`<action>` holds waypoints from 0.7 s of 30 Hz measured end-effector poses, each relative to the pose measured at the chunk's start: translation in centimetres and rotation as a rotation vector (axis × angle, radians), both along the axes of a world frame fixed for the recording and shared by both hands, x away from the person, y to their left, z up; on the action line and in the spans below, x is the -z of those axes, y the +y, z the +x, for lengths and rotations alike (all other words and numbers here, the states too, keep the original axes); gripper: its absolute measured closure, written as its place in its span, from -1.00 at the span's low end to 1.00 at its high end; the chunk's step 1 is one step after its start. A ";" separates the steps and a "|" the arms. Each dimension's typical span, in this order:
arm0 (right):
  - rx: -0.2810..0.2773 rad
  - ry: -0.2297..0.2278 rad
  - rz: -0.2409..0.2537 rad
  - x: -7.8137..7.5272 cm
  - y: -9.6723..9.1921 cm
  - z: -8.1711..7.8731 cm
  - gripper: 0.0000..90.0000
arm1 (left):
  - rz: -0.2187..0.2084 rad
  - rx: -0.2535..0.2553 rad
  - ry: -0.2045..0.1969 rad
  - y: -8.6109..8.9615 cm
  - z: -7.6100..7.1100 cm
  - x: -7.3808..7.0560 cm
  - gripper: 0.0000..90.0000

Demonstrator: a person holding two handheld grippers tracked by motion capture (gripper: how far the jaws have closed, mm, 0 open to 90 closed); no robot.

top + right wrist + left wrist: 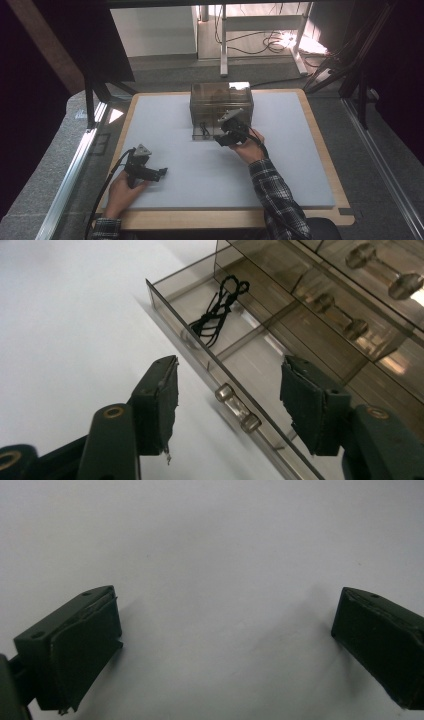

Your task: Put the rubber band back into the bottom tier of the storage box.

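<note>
Right gripper [227, 405] jaws apart, straddling drawer handle [238, 407], untouched.

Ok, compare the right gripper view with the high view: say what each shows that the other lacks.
Right gripper view alone: the clear bar handle on the pulled-out drawer's front, between the right gripper's open jaws.

High view alone: the left gripper, low over the pale grey mat.

Both: the smoky clear plastic drawer box and the black coiled cord in its open drawer.
</note>
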State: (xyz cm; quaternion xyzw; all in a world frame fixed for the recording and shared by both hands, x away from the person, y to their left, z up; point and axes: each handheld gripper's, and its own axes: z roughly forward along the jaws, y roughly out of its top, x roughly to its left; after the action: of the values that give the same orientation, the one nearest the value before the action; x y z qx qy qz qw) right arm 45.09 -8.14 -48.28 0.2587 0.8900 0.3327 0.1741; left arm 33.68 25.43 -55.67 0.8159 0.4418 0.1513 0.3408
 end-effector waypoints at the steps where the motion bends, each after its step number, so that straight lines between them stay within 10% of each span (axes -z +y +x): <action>1: 0.003 0.002 -0.004 0.0 -0.1 0.0 -0.15 | 0.000 0.000 0.000 0.0 0.0 0.0 -1.00; 21: 0.019 0.056 -0.015 0.2 -1.6 -0.4 -0.59 | 0.000 0.000 0.000 0.0 0.0 0.0 -1.00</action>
State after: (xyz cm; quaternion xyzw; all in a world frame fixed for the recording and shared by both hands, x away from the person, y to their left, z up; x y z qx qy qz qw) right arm 44.71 -9.74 -48.52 0.2748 0.8946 0.3169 0.1541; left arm 33.68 25.43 -55.67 0.8159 0.4419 0.1513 0.3408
